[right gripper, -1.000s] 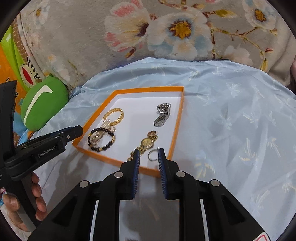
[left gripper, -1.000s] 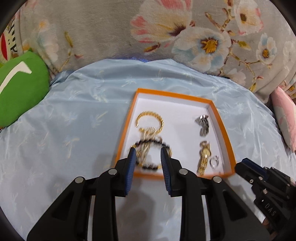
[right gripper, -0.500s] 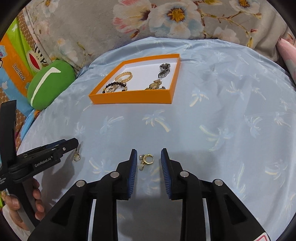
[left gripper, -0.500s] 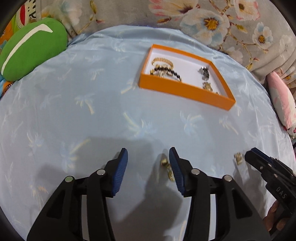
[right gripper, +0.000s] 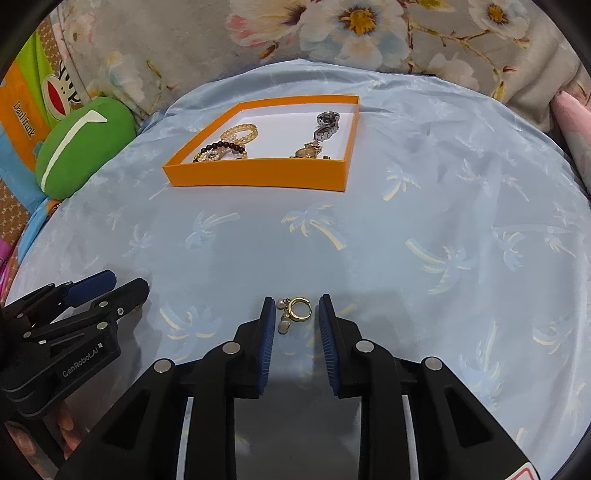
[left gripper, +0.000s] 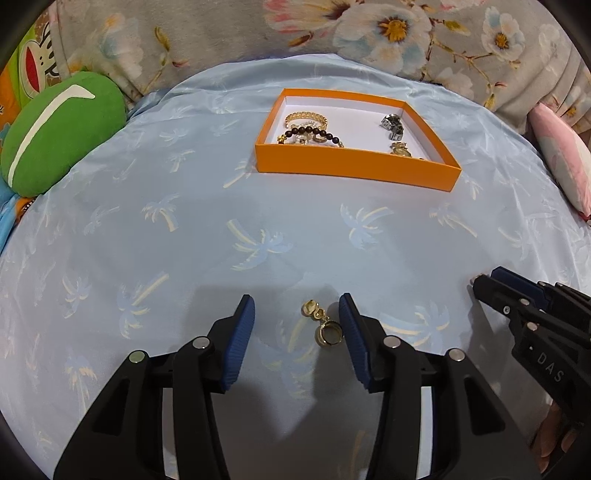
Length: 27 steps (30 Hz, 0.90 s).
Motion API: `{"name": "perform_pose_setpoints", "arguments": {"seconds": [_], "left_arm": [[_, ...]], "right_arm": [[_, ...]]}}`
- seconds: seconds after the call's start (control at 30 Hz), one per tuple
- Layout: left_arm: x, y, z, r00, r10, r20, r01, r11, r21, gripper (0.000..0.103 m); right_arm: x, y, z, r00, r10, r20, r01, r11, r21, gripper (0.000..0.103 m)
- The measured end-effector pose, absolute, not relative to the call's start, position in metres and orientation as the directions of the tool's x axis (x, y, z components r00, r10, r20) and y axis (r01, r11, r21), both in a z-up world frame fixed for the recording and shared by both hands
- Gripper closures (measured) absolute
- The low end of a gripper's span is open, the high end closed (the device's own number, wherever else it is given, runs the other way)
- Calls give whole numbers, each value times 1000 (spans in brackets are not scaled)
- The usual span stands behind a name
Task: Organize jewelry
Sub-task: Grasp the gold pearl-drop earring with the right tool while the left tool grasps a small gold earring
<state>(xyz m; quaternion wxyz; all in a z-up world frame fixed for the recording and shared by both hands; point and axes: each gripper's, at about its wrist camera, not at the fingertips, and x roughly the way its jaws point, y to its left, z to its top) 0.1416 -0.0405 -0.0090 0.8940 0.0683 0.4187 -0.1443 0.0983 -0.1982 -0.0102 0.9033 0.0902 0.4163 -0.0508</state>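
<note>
An orange box [left gripper: 354, 168] with a white inside holds bracelets and watches; it also shows in the right wrist view [right gripper: 258, 175]. My left gripper [left gripper: 297, 314] is open low over the blue cloth, with a gold earring [left gripper: 323, 326] lying between its fingers, nearer the right one. My right gripper [right gripper: 297, 314] is open with a second gold earring [right gripper: 295, 312] lying between its fingers. Each gripper shows at the edge of the other's view: the right gripper [left gripper: 487, 286] and the left gripper [right gripper: 125, 286].
A light blue cloth with palm prints [left gripper: 184, 221] covers the round surface. A green cushion [left gripper: 59, 133] lies at the left edge, a pink cushion [left gripper: 561, 162] at the right, a floral fabric [left gripper: 369, 33] behind.
Both grippers pulled back from over the box to the near side of the cloth and came down around the two earrings. The left jaws opened wider.
</note>
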Motion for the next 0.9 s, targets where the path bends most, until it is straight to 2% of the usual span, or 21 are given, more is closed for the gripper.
{"name": "perform_pose_setpoints", "arguments": {"seconds": [0.07,0.17,0.23,0.27,0.47,0.9], "left_arm": [[141,-41,-9,611,-197,-767,317,948,9,63],[138,-42,-9,614,-202,-763,328,945,14,78],[137,-41,-9,610,-215,-762,332,943,-1,93],[137,-39,-9,604,-230,-763,336,942,-18,96],[130,-23,-5,585,-306,-751,326,937,-128,98],[101,-15,-1,578,-340,-741,351,924,-150,98]], "right_arm": [[97,-199,-10,649,-13,-760,167,978,127,88],[97,-198,-10,650,-12,-759,167,978,127,89],[96,-200,-10,655,-8,-756,168,976,135,89],[95,-201,-9,657,-6,-754,169,976,139,89],[88,-202,-7,668,6,-744,166,974,157,89],[74,-199,-3,687,9,-726,152,976,157,89]]}}
